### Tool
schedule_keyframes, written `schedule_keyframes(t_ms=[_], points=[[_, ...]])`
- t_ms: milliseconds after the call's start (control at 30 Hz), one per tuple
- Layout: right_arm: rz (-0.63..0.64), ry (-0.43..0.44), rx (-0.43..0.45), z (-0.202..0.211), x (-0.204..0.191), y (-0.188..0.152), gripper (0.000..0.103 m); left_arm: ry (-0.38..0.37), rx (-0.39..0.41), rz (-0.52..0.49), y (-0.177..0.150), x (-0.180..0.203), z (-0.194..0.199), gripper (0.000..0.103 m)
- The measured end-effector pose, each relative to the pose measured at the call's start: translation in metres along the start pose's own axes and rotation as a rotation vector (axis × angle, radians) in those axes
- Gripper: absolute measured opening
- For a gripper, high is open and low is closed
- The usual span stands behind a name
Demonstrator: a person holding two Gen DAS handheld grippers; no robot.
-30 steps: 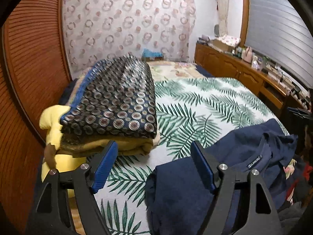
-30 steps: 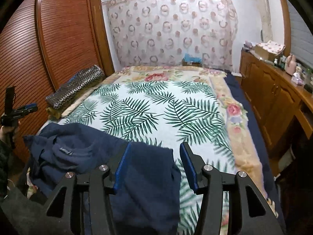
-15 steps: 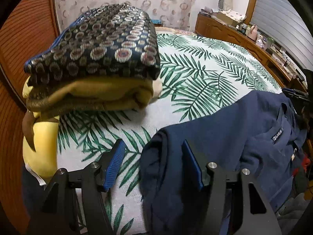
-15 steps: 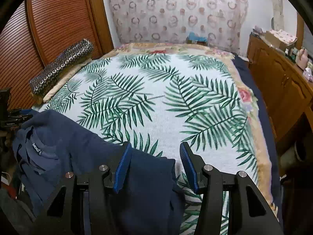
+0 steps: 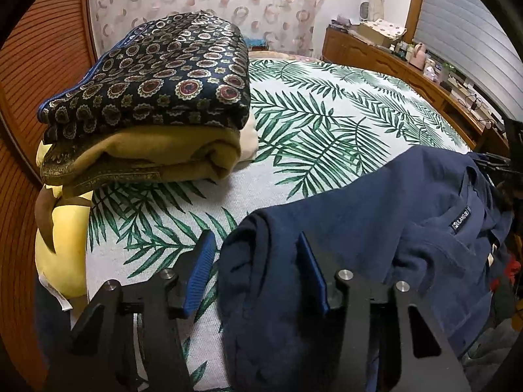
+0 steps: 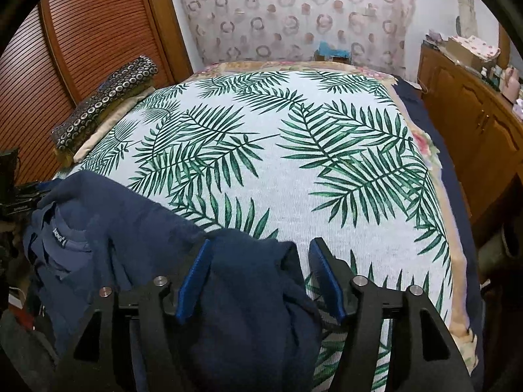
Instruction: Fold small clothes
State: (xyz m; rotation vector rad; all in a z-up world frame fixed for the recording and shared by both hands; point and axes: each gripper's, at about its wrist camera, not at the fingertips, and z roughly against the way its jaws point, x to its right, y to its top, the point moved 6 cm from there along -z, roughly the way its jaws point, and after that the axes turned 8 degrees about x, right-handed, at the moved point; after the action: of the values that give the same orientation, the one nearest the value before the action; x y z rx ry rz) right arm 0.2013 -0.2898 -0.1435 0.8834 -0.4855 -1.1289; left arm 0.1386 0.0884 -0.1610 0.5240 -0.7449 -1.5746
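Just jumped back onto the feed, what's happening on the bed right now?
A person with two handheld grippers is working a navy shirt lying crumpled at the near edge of the leaf-print bedspread. The left gripper, jaws just closing, and the right gripper, jaws just opening, each straddle a fold, neither pinching. Folded blankets sit aside.

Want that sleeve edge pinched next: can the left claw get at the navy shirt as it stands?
Probably yes: the left claw already straddles the navy shirt edge, jaws closing, nothing in between.
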Motion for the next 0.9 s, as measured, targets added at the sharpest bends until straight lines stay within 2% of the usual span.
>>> schedule_keyframes(t_ms=[133, 167, 200, 267, 300, 367, 433, 467, 600, 767, 900], points=[[0.022, -0.016, 0.0, 0.004, -0.001, -0.004, 0.066, 0.002, 0.0, 0.0, 0.0, -0.001, 0.0, 0.053], [0.023, -0.019, -0.001, 0.004, -0.001, -0.005, 0.066, 0.002, 0.001, -0.002, 0.0, -0.001, 0.0, 0.048], [0.024, -0.02, -0.001, 0.004, -0.001, -0.005, 0.066, -0.006, 0.003, -0.001, 0.0, 0.0, 0.001, 0.036], [0.036, -0.029, -0.001, 0.003, -0.003, -0.005, 0.066, -0.039, 0.003, 0.005, -0.001, 0.003, 0.002, 0.023], [0.05, -0.032, -0.003, 0.003, -0.005, -0.006, 0.066, -0.043, 0.001, 0.002, -0.001, 0.003, 0.002, 0.02], [0.093, -0.026, 0.0, 0.004, -0.013, -0.008, 0.047, -0.049, -0.002, 0.009, 0.0, 0.005, 0.003, 0.015], [0.116, -0.003, 0.002, 0.008, -0.021, -0.012, 0.022, -0.053, 0.002, 0.019, 0.001, 0.007, 0.007, 0.013], [0.112, 0.023, -0.003, 0.009, -0.025, -0.014, 0.017, -0.059, 0.015, 0.022, 0.002, 0.01, 0.012, 0.012], [0.085, 0.062, 0.026, 0.028, -0.031, -0.018, 0.013, -0.106, 0.091, -0.004, 0.015, 0.031, 0.049, 0.011], [0.027, 0.09, 0.175, 0.092, -0.036, -0.001, 0.012, -0.111, 0.256, -0.027, 0.041, 0.049, 0.118, 0.011], [0.041, 0.062, 0.295, 0.152, -0.043, 0.016, 0.011, -0.115, 0.364, -0.029, 0.064, 0.055, 0.164, 0.011]])
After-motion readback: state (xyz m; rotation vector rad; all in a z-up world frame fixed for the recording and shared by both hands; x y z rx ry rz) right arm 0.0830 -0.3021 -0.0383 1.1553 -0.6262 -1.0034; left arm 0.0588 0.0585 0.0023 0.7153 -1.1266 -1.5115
